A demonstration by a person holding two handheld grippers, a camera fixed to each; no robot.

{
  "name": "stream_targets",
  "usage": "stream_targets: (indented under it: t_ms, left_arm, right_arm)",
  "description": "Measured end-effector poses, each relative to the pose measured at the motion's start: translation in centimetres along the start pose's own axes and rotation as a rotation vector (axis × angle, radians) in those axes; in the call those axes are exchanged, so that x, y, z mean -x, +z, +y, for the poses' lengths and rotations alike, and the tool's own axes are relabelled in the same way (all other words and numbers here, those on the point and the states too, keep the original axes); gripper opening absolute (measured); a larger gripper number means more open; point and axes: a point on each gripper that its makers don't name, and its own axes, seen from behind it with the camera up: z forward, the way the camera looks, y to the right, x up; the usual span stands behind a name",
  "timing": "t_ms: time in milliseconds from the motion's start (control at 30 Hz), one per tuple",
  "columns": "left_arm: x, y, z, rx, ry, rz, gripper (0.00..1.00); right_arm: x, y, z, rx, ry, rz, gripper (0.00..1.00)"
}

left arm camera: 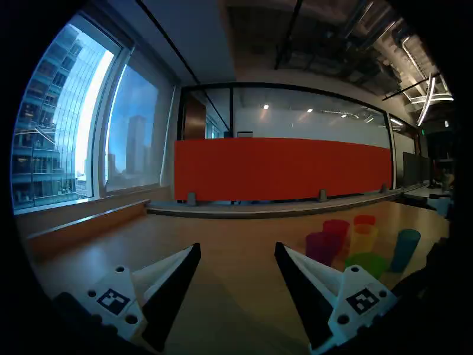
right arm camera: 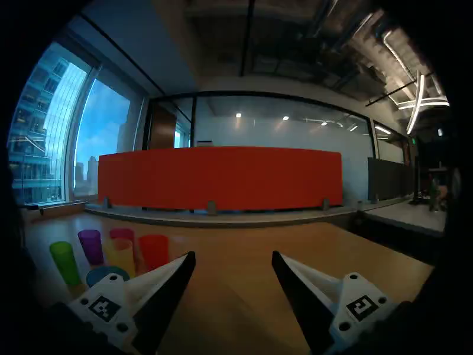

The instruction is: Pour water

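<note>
Several coloured plastic cups stand in a cluster on the wooden table (left arm camera: 236, 236). In the left gripper view they sit to the right: a purple cup (left arm camera: 320, 247), a red one (left arm camera: 337, 232), a yellow one (left arm camera: 363, 238), a green one (left arm camera: 368, 263) and a teal one (left arm camera: 405, 248). My left gripper (left arm camera: 237, 255) is open, hovering over bare table left of them. In the right gripper view the cups lie at the left: green (right arm camera: 64, 262), purple (right arm camera: 91, 245), yellow (right arm camera: 123, 254), red (right arm camera: 154, 251), teal (right arm camera: 106, 276). My right gripper (right arm camera: 232, 260) is open with nothing between its fingers.
A red divider panel (left arm camera: 284, 168) runs along the table's far edge. Large windows (left arm camera: 65, 136) fill the left wall above a wooden ledge. A second desk (right arm camera: 408, 216) stands off to the right behind a dark gap.
</note>
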Motion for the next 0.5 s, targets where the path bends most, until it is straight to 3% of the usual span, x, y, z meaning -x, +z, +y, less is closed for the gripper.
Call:
stream_targets:
  t_ms: [500]
  left_arm:
    - [-0.01,0.0,0.0,0.0,0.0,0.0,0.93]
  right_arm:
    - [0.13,-0.14,-0.03,0.001,0.0,-0.001,1.0]
